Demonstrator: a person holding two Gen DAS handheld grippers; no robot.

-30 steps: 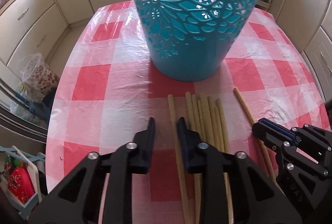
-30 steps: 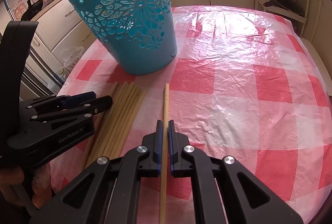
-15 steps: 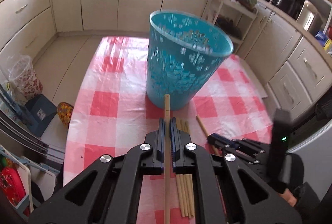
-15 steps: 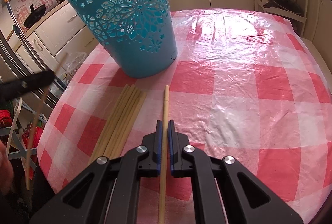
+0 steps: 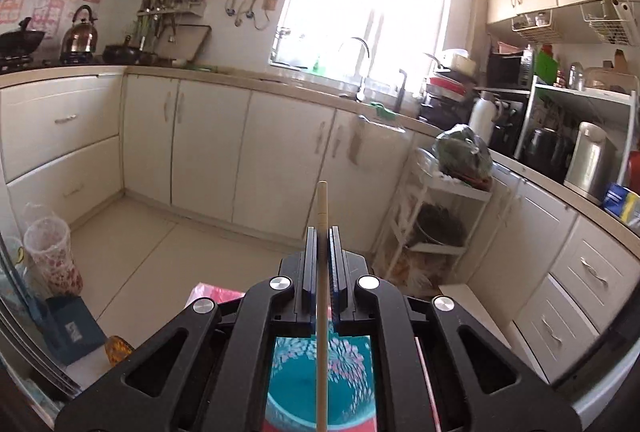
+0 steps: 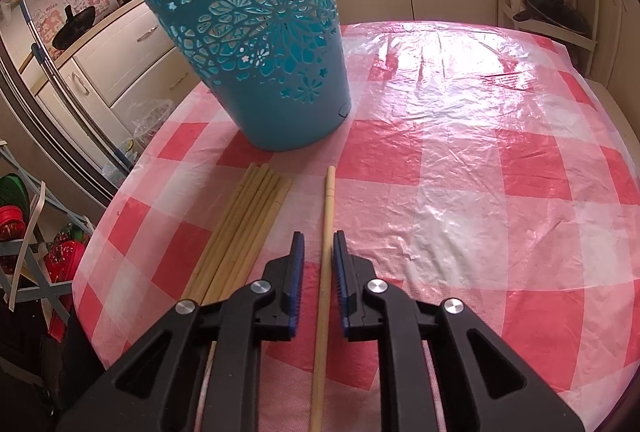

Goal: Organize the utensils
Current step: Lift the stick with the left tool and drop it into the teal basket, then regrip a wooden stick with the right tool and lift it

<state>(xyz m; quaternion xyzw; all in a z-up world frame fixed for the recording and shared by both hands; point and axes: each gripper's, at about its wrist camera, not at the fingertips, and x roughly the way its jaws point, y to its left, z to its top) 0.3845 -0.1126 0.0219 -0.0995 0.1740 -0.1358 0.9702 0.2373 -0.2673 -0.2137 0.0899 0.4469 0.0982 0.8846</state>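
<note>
While the left gripper (image 5: 321, 232) pinches one pale wooden chopstick (image 5: 322, 200) between its closed jaws, the stick juts past the tips and runs back down over the open mouth of the teal cut-out basket (image 5: 304, 388) below. On the checked tablecloth (image 6: 480, 172), a bundle of chopsticks (image 6: 244, 228) lies left of the right gripper (image 6: 319, 252), whose jaws stand narrowly parted around a single chopstick (image 6: 326, 232) lying between them, untouched.
</note>
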